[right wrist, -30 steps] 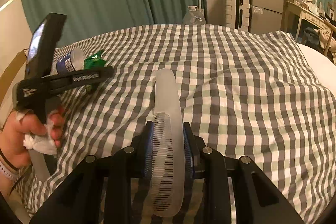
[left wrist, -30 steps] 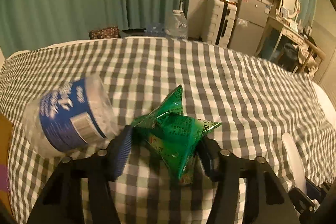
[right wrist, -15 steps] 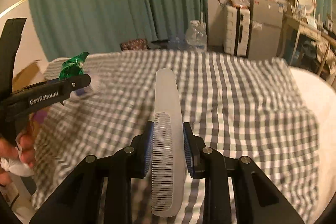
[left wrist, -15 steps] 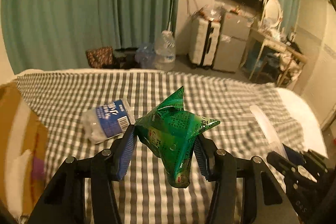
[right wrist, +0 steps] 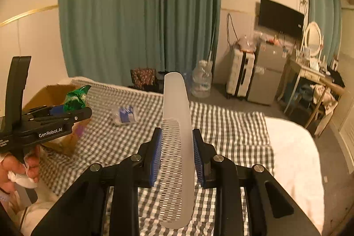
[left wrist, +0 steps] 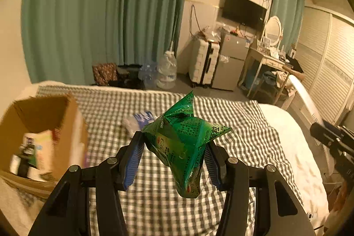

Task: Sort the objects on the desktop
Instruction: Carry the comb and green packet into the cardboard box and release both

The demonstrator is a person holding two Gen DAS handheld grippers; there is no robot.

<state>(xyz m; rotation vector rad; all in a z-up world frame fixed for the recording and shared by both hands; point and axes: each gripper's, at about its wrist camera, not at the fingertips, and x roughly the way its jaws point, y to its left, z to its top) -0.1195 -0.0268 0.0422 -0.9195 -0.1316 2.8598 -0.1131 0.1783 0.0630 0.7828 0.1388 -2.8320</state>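
Note:
My left gripper is shut on a green snack packet and holds it high above the checked bed. The packet and left gripper also show at the left of the right wrist view, near the cardboard box. My right gripper is shut on a long white comb, held in the air. A clear tub with a blue label lies on the bed; it is partly hidden behind the packet in the left wrist view.
An open cardboard box with items inside stands at the bed's left edge. Beyond the bed are a water jug, a white suitcase, a small fridge and a dressing table. A white duvet lies right.
Both grippers have risen well above the bed with their objects. The left gripper has swung toward the cardboard box, which has come into view. The blue-labelled tub stays on the bed.

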